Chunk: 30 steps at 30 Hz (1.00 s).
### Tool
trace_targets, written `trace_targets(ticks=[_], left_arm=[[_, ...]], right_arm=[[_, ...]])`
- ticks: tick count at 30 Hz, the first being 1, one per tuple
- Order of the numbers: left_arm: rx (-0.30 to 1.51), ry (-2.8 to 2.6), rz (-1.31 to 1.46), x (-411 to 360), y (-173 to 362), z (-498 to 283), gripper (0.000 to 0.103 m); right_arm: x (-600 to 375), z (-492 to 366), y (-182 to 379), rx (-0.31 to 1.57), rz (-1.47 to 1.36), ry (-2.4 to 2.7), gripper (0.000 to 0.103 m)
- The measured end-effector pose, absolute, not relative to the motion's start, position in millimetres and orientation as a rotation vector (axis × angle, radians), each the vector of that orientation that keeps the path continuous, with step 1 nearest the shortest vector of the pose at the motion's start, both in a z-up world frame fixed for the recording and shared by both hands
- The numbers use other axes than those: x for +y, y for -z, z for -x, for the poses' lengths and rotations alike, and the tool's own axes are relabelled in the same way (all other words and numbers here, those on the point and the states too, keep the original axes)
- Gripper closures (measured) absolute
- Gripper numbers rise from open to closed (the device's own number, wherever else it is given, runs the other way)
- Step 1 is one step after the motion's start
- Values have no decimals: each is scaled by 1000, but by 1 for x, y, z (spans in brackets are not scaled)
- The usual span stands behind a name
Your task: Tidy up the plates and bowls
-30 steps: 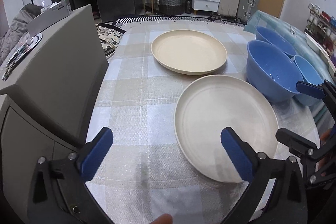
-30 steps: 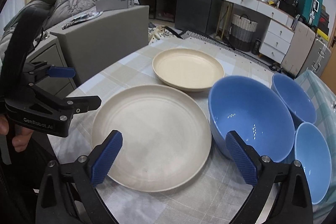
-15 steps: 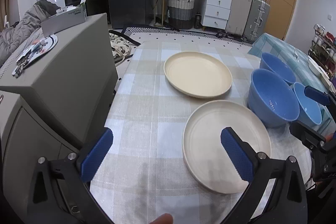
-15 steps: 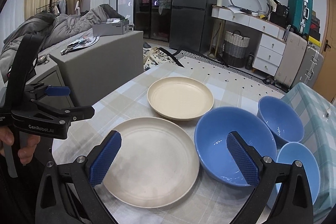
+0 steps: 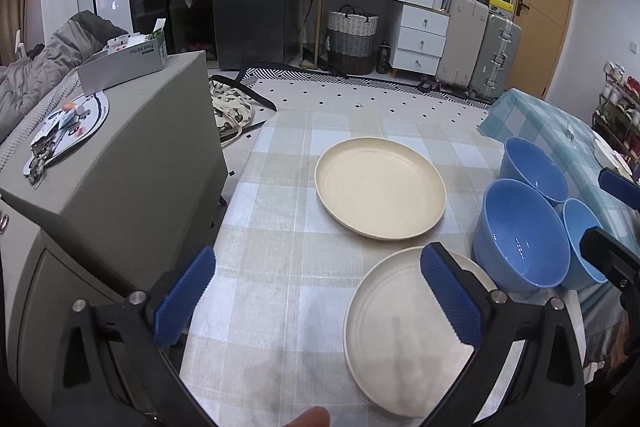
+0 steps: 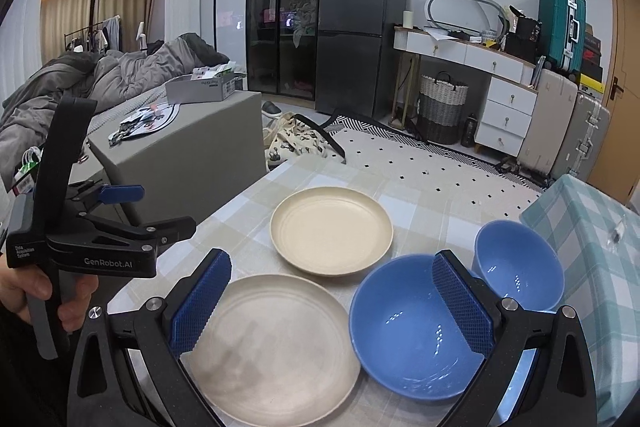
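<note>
My left gripper (image 5: 316, 303): jaws wide, holding nothing, above checked surface (image 5: 280, 227). My right gripper (image 6: 330, 303): jaws wide, empty. Near plate (image 6: 276, 343) under right jaws' left pad; large blue bowl (image 6: 412, 327) under right pad. Far plate (image 6: 332, 231) ahead, apart. 2 smaller blue bowls (image 5: 534, 165) right, touching large one.

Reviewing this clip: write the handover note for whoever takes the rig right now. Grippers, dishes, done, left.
Left gripper: open, holding nothing, above the table.
Right gripper: open, holding nothing.
Two cream plates lie apart on the checked tablecloth: near plate, far plate.
Three blue bowls stand to their right: large bowl, medium bowl, small bowl.
Done: nothing stacked.
Left: stack plates, nest bowls.
</note>
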State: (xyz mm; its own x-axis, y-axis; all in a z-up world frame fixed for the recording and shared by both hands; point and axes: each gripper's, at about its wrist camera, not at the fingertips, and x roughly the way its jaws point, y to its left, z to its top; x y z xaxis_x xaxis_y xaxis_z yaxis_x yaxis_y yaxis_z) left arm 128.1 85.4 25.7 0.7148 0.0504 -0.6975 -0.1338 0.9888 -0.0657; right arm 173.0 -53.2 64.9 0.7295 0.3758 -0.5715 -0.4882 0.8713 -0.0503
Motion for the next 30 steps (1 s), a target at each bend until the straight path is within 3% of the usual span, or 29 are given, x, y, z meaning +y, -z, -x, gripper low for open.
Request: trace_targets(ticks=[16, 30], left_arm=[[759, -91, 102, 89, -44, -197, 0], [818, -125, 179, 105, -14, -246, 0]], right_arm=[[-60, -249, -76, 669, 135, -420, 1], [-57, -317, -66, 760, 135, -401, 1]])
